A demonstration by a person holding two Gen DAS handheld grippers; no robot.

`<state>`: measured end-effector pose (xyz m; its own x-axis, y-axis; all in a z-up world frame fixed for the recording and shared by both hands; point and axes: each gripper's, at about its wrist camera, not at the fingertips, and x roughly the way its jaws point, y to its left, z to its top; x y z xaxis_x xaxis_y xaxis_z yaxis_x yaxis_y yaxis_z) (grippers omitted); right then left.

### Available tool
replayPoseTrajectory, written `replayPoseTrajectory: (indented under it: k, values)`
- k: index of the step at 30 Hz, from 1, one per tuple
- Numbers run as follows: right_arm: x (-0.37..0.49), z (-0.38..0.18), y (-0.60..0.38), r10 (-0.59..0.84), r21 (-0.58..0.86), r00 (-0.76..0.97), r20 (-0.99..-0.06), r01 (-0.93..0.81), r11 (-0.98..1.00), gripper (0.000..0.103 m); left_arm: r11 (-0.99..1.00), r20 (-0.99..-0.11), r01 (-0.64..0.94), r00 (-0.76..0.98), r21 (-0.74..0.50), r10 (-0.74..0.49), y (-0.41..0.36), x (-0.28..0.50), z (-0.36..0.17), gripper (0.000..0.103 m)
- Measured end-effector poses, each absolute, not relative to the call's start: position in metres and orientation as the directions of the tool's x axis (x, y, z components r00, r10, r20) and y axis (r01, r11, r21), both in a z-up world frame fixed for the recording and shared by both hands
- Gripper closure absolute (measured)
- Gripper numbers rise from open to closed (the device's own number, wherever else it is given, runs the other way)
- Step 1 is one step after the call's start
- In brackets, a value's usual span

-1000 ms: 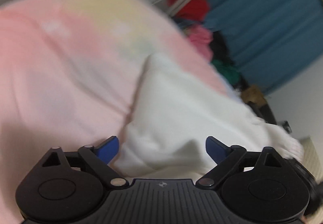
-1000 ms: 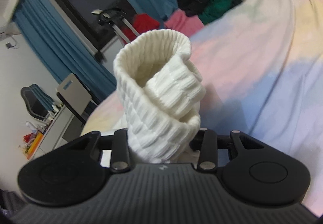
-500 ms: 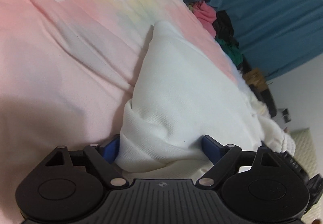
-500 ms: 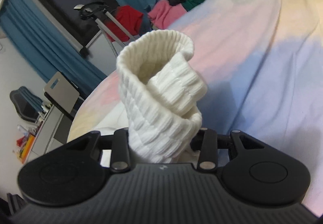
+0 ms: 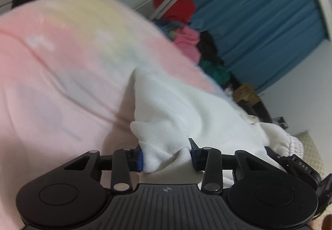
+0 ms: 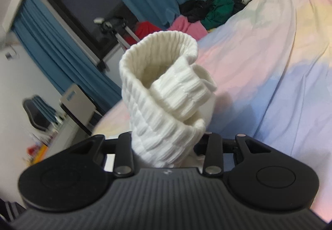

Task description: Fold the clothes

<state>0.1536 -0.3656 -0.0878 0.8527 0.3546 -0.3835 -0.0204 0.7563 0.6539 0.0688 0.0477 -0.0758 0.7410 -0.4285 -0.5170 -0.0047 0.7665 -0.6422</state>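
Observation:
A white sweatshirt (image 5: 186, 109) lies bunched on the pastel bedsheet (image 5: 62, 76). My left gripper (image 5: 166, 159) is shut on a fold of its near edge, the cloth pinched between the blue pads (image 5: 138, 160). In the right wrist view my right gripper (image 6: 168, 147) is shut on the sweatshirt's ribbed cuff (image 6: 166, 93), which stands up twisted and curled above the jaws and hides the fingertips. The other gripper's black body (image 5: 300, 165) shows at the right edge of the left wrist view, beside a ribbed cuff.
Pastel sheet (image 6: 280, 64) covers the bed all around. Beyond the bed lie piled clothes, red (image 5: 178, 10), pink (image 5: 186, 43) and green (image 6: 220, 10), before blue curtains (image 5: 259, 22). A tripod (image 6: 118, 30), a dark window and a desk with a chair (image 6: 76, 103) stand further off.
My left gripper moved onto the sweatshirt's edge and went from open to shut on a fold, lifting it a little. The right gripper kept its hold on the cuff, with the view shifting slightly.

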Motion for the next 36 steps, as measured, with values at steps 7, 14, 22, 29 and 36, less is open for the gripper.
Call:
replayPoseTrajectory:
  k: [7, 14, 22, 29, 36]
  values:
    - [0.137, -0.051, -0.403, 0.31, 0.703, 0.894, -0.324, 0.008, 0.712, 0.064, 0.762, -0.457, 0.069, 0.764, -0.644, -0.456, 0.005, 0.067, -0.022, 0.067]
    - [0.176, -0.022, -0.477, 0.219, 0.723, 0.928, -0.3, 0.072, 0.687, 0.064, 0.761, -0.444, 0.159, 0.73, -0.629, -0.52, -0.093, 0.137, 0.021, 0.068]
    - [0.253, -0.04, -0.578, 0.135, 0.769, 0.94, -0.314, 0.169, 0.617, 0.064, 0.738, -0.425, 0.208, 0.704, -0.642, -0.569, -0.225, 0.276, 0.037, 0.068]
    - [0.31, -0.069, -0.659, 0.066, 0.801, 0.94, -0.336, 0.248, 0.545, 0.064, 0.76, -0.48, 0.255, 0.646, -0.597, -0.594, -0.329, 0.372, -0.021, 0.069]
    - [0.286, -0.163, -0.659, 0.057, 0.809, 0.933, -0.357, 0.278, 0.518, 0.064, 0.769, -0.523, 0.314, 0.587, -0.556, -0.618, -0.319, 0.365, -0.129, 0.068]
